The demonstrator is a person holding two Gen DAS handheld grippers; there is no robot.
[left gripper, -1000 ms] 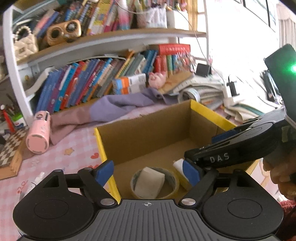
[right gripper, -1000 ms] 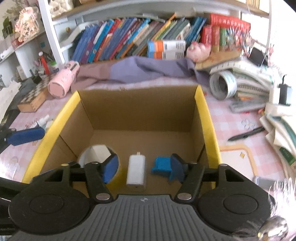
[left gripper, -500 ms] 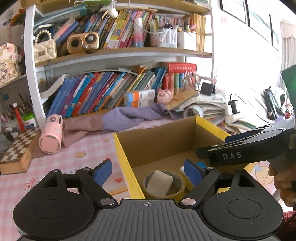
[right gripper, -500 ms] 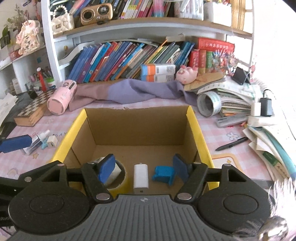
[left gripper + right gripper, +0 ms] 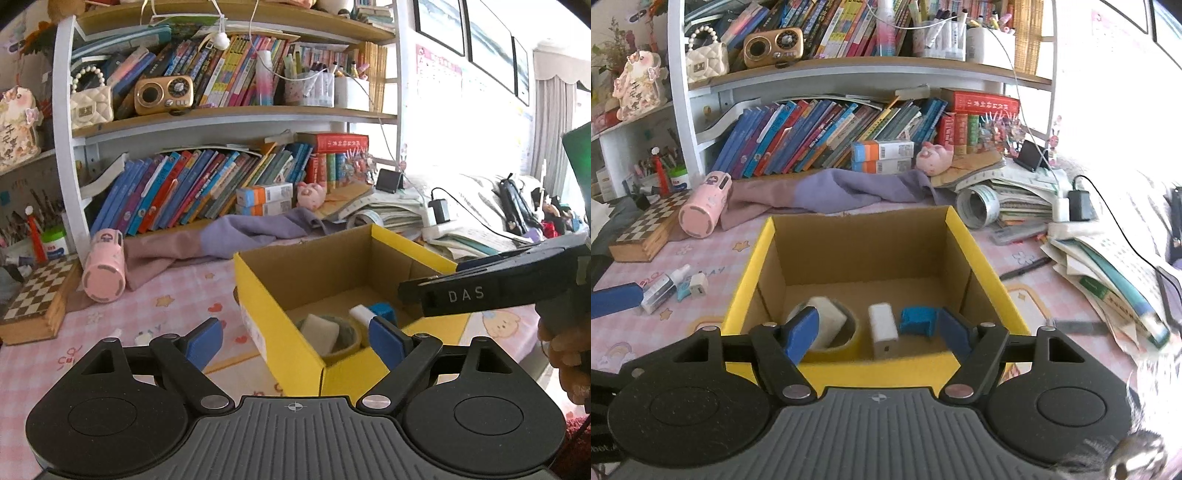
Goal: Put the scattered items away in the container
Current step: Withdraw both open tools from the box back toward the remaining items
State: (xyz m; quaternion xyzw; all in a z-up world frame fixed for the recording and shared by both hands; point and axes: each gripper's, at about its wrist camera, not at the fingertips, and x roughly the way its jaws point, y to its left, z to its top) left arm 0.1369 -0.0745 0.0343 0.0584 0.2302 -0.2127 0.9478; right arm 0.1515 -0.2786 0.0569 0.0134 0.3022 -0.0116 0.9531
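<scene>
A yellow-rimmed cardboard box (image 5: 975, 254) stands on the pink tablecloth; it also shows in the left wrist view (image 5: 266, 284). Inside lie a tape roll (image 5: 849, 334) with a white sponge (image 5: 829, 321) in it, a white charger (image 5: 882, 328) and a blue clip (image 5: 918, 321). My right gripper (image 5: 879, 332) is open and empty above the box's near wall. My left gripper (image 5: 295, 341) is open and empty at the box's left front corner. A small bottle (image 5: 665, 284) and a small white plug (image 5: 698, 286) lie on the cloth left of the box.
A pink tumbler (image 5: 705, 210) lies beside a chessboard box (image 5: 646, 232) at the left. Purple cloth (image 5: 842, 192) lies behind the box. Stacked papers and books (image 5: 1108, 266), a black pen (image 5: 1025, 267) and a tape roll (image 5: 979, 206) fill the right. A bookshelf (image 5: 849, 122) stands behind.
Both grippers have pulled back and up from the box, still open and empty. The box and its contents look farther away and have not moved.
</scene>
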